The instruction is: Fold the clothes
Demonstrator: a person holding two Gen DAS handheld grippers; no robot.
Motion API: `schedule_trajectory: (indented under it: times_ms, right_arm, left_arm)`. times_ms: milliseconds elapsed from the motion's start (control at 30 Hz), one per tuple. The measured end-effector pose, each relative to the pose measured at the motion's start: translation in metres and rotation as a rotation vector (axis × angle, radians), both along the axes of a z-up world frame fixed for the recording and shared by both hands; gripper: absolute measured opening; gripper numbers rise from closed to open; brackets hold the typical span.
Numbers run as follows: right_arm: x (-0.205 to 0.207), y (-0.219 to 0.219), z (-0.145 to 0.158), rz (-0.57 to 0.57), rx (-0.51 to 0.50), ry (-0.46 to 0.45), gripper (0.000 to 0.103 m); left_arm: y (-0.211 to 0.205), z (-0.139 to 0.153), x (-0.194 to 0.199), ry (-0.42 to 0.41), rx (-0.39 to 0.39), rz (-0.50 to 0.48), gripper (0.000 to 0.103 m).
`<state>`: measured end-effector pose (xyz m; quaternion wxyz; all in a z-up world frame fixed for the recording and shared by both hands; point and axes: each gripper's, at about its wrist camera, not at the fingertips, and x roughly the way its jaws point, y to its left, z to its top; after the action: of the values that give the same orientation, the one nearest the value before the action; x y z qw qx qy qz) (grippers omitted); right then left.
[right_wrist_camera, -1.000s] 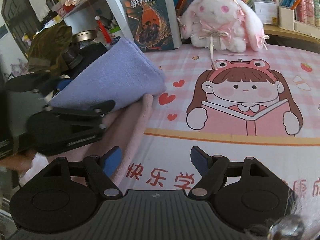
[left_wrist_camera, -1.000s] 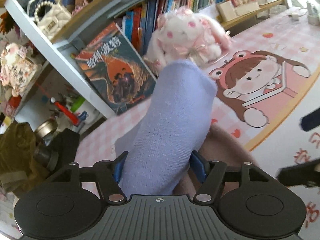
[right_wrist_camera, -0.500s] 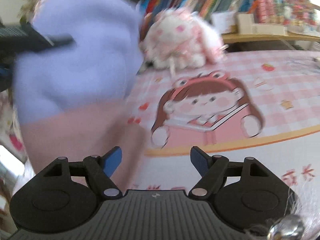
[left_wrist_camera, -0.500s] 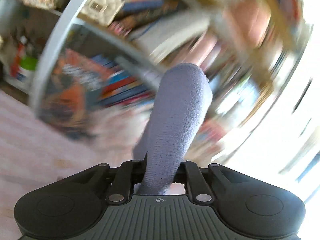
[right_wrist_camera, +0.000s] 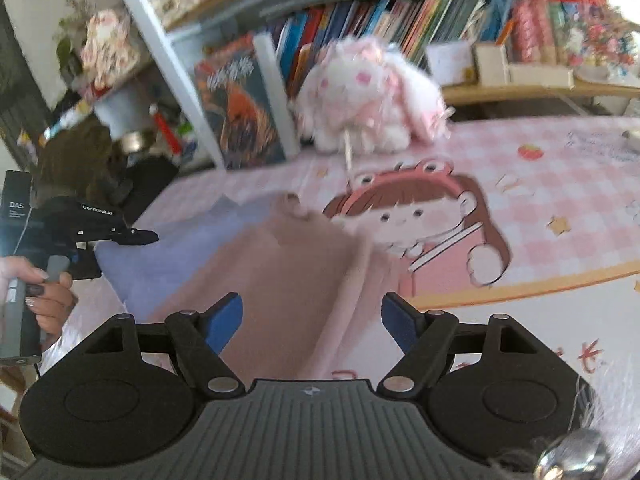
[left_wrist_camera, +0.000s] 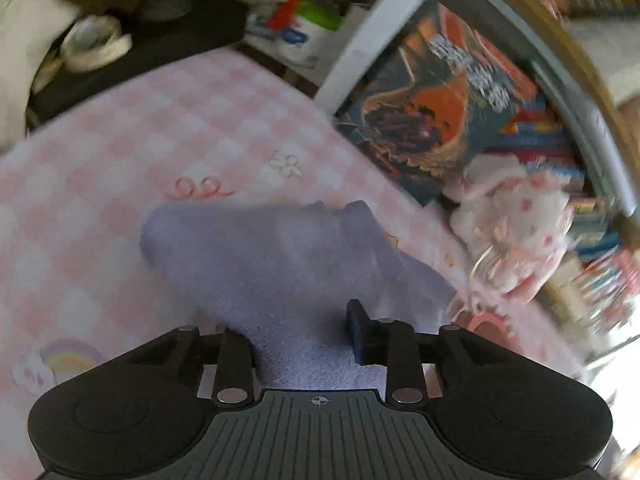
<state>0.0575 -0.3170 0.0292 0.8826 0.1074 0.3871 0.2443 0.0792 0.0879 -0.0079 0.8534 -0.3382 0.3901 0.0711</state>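
A lavender cloth (left_wrist_camera: 280,256) lies flat on the pink checked mat (left_wrist_camera: 120,152). My left gripper (left_wrist_camera: 296,332) is low over its near end with the jaws apart; the right blue pad (left_wrist_camera: 358,332) rests on the fabric and the left pad is hidden under it. In the right wrist view the lavender cloth (right_wrist_camera: 168,252) adjoins a pink-beige cloth (right_wrist_camera: 296,272) spread beside it. My right gripper (right_wrist_camera: 312,320) hovers open above the pink-beige cloth, gripping nothing. The left gripper (right_wrist_camera: 120,238) shows at the left edge, held by a hand (right_wrist_camera: 48,304).
A white and pink plush rabbit (right_wrist_camera: 372,96) and an upright book (right_wrist_camera: 240,112) stand at the back of the mat against a bookshelf (right_wrist_camera: 360,24). A dark bag and clutter (left_wrist_camera: 132,40) sit beyond the mat's left end. The cartoon girl print (right_wrist_camera: 420,216) lies right of the cloths.
The left gripper swung the lavender cloth up through the air and brought it down flat on the mat, then its jaws spread. The pink-beige cloth now lies spread under the right gripper.
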Motion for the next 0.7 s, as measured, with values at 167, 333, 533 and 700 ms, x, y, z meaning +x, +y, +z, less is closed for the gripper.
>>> schedule_trajectory:
  times_ms: [167,333,533,700]
  right_arm:
    - [0.012,0.016,-0.012,0.045,-0.023,0.042,0.075]
    - [0.04,0.029,-0.025,0.041,-0.05,0.09,0.07]
    - [0.061,0.057,-0.039,0.112,-0.117,0.103,0.046]
    - [0.067,0.055,-0.043,0.117,-0.127,0.098,0.007]
  left_arm:
    - [0.005,0.006,-0.018,0.012,0.057,-0.018,0.032]
    - [0.009,0.011,-0.04,0.014,0.101,-0.036,0.052]
    - [0.015,0.017,-0.065,0.024,0.198,-0.075,0.069]
    - [0.026,0.024,-0.082,0.018,0.254,-0.061,0.074]
